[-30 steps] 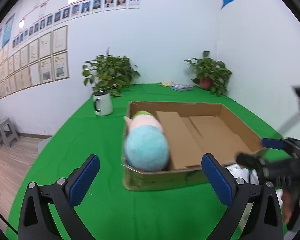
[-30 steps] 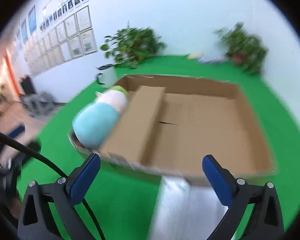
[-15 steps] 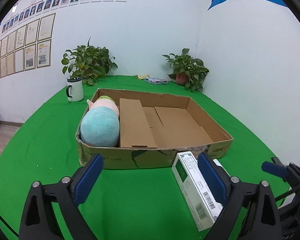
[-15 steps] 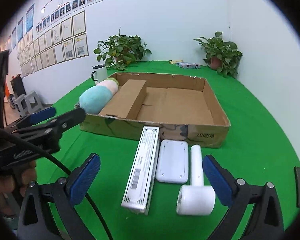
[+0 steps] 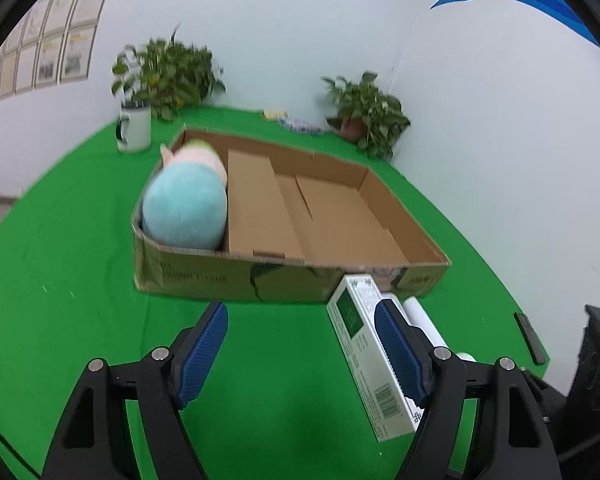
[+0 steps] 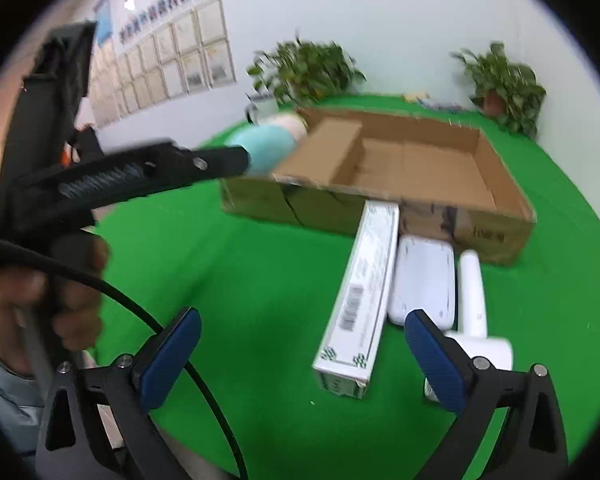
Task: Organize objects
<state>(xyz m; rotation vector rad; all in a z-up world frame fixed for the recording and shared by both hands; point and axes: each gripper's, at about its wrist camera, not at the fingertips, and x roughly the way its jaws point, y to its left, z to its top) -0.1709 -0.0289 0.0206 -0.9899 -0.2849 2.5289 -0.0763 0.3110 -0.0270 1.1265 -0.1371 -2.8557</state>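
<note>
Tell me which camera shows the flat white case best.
The right wrist view. There the white case lies in full sight on the green cloth between the long box and the white roller. In the left wrist view the long box and a claw finger hide nearly all of it.

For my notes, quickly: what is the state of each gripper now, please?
Left gripper: fingers closing, nothing between them, holding nothing.
Right gripper: open, holding nothing.
</note>
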